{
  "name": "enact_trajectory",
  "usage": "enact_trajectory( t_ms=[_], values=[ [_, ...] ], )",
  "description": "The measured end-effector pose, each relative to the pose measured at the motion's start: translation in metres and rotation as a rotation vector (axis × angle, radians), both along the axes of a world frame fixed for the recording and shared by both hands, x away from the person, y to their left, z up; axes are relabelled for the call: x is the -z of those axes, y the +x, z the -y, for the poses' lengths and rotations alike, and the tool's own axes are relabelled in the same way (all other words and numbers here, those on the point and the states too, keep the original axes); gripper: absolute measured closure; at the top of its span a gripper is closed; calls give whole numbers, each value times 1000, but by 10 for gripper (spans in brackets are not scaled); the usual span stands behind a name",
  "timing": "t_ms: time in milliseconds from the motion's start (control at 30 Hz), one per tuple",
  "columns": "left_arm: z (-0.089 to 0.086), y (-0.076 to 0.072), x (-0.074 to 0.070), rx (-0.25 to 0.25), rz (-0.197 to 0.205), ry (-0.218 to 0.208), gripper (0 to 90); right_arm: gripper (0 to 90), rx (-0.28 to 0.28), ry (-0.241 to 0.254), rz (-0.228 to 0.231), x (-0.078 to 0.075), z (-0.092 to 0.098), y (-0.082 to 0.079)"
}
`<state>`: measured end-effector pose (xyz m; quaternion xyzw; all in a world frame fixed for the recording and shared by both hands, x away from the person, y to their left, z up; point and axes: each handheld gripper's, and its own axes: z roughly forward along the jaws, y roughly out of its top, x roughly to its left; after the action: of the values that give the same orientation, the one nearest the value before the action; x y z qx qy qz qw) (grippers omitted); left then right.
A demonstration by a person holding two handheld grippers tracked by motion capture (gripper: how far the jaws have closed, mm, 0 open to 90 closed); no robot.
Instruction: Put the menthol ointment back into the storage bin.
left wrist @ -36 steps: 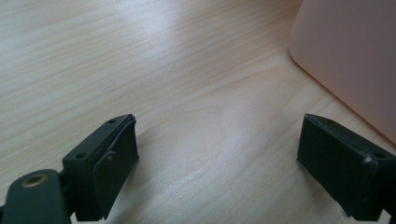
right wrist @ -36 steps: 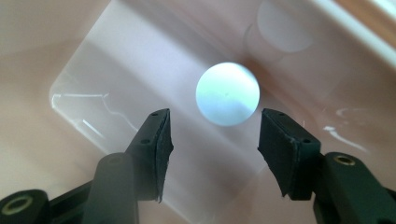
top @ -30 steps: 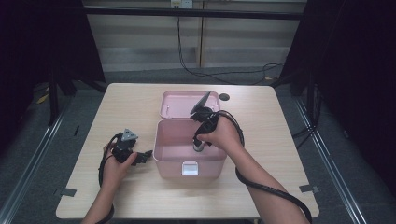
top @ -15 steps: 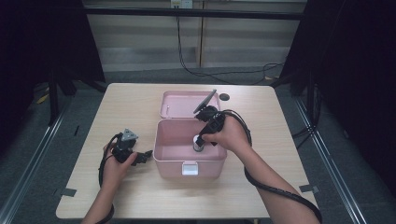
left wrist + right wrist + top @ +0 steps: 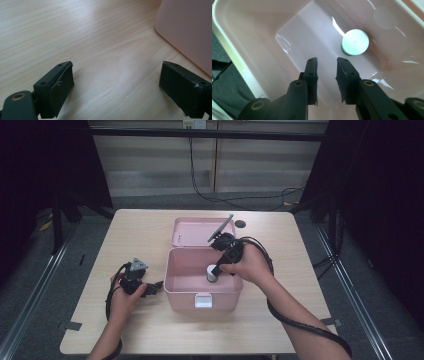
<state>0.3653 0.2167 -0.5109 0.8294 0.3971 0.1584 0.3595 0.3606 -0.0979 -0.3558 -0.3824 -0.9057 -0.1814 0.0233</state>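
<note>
Two grippers, one job: your left gripper (image 5: 156,287) rests spread on the table (image 5: 140,232) beside the box (image 5: 172,285). Your right gripper (image 5: 326,65) hangs inside, its jaws just closing on nothing, apart from the bottle (image 5: 355,42) standing on the floor. I judge it released; next, withdraw past the lid (image 5: 192,231) behind.

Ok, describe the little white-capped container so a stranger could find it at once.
Start at the wooden table, then the open pink box at its middle. Standing upright on the box floor is the container: round, white on top with a green edge beneath, the one loose item inside.
</note>
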Motion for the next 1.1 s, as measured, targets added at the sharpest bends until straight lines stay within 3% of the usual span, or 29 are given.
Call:
enact_trajectory(
  t_ms=[500,833,1033,1100],
  values=[
    [0,0,0,0,1,1,116,895,-55,-11,16,-9,11,-10],
    [0,0,0,0,1,0,115,900,-41,-4,15,-11,26,-15],
    [0,1,0,7,-4,9,111,900,-80,18,20,-14,22,-22],
    [0,2,0,24,-13,-2,70,900,-102,31,20,-15,18,-26]
  ],
)
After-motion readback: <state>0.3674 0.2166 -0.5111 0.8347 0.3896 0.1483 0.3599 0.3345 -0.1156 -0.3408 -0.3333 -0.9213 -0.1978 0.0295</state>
